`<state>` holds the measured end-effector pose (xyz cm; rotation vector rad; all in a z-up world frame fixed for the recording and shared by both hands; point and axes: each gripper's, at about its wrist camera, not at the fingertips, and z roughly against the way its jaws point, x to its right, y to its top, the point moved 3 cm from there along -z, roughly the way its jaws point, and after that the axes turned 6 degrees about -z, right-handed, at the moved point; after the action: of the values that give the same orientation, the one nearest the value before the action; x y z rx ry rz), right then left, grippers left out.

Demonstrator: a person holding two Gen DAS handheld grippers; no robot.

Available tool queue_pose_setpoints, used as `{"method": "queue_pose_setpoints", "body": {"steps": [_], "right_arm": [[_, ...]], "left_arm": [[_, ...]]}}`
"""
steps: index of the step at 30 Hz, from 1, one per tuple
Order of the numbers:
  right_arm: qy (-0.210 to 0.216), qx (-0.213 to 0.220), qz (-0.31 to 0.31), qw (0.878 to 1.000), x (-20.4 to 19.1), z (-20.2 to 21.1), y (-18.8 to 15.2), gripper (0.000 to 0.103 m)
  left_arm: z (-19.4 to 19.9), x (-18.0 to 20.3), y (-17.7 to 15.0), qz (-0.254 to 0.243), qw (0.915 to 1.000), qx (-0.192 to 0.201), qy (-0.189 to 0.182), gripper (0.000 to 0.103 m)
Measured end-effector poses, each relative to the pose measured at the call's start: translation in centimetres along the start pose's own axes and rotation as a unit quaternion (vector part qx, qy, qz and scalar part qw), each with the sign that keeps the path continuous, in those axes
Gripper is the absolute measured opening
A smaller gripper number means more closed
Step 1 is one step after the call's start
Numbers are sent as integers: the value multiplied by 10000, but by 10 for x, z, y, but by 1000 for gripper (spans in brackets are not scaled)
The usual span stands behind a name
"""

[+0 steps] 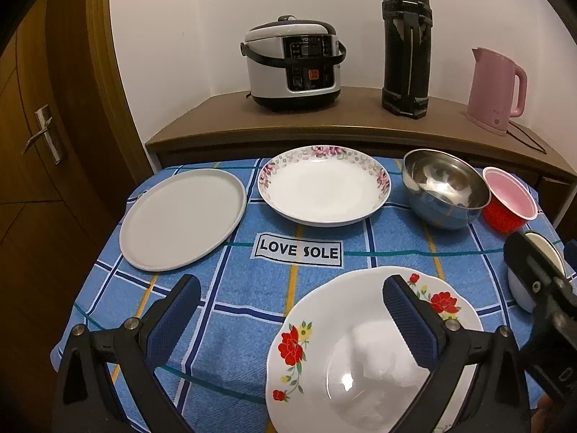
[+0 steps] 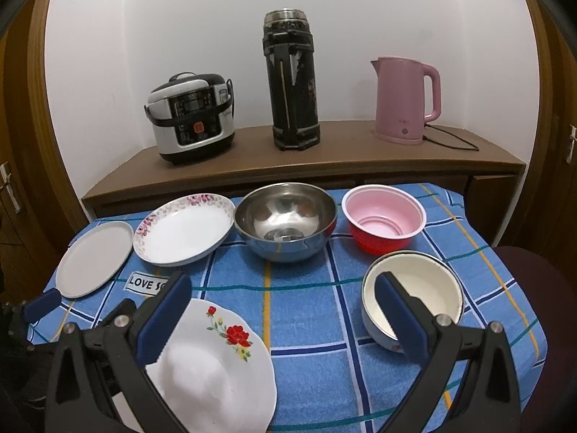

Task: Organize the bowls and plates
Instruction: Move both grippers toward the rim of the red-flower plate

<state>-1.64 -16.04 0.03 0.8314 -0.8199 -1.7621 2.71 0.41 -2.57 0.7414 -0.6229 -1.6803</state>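
Note:
On the blue checked tablecloth (image 1: pixel 230 310) lie a plain white flat plate (image 1: pixel 182 218) (image 2: pixel 95 258), a pink-flowered deep plate (image 1: pixel 324 184) (image 2: pixel 184 229), a steel bowl (image 1: pixel 445 187) (image 2: pixel 285 220), a red bowl with pink inside (image 1: pixel 508 198) (image 2: pixel 384 218), a blue-white enamel bowl (image 2: pixel 422 288) (image 1: pixel 519 288) and a red-rose plate (image 1: pixel 353 361) (image 2: pixel 216 368). My left gripper (image 1: pixel 292 299) is open above the cloth, its right finger over the rose plate. My right gripper (image 2: pixel 283 297) is open and empty, its right finger over the enamel bowl.
Behind the table a brown sideboard (image 2: pixel 324 162) carries a rice cooker (image 1: pixel 292 63) (image 2: pixel 193 117), a tall black thermos (image 1: pixel 405 50) (image 2: pixel 292 79) and a pink kettle (image 1: pixel 496 88) (image 2: pixel 405 99). A wooden door (image 1: pixel 36 126) is at the left. A dark chair seat (image 2: pixel 533 281) is at the right.

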Motion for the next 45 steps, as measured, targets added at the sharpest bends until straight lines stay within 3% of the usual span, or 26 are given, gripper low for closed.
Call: {"method": "queue_pose_setpoints", "body": {"steps": [9, 16, 23, 33, 45], "right_arm": [[-225, -208, 229, 9993, -3, -8, -2, 103], [-718, -123, 403, 9965, 1, -14, 4, 103], [-888, -513, 246, 9944, 17, -37, 5, 103], [-670, -792, 110, 9945, 11, -74, 11, 103], [-324, -741, 263, 9964, -12, -70, 8, 103]], "left_arm": [[-2, 6, -1, -112, 9999, -93, 87, 102], [-3, -4, -1, -1, 9998, -105, 186, 102], [-7, -15, -2, 156, 9994, -168, 244, 102], [-2, -22, 2, 218, 9993, -84, 287, 102], [0, -35, 2, 284, 9990, -72, 347, 102]]}}
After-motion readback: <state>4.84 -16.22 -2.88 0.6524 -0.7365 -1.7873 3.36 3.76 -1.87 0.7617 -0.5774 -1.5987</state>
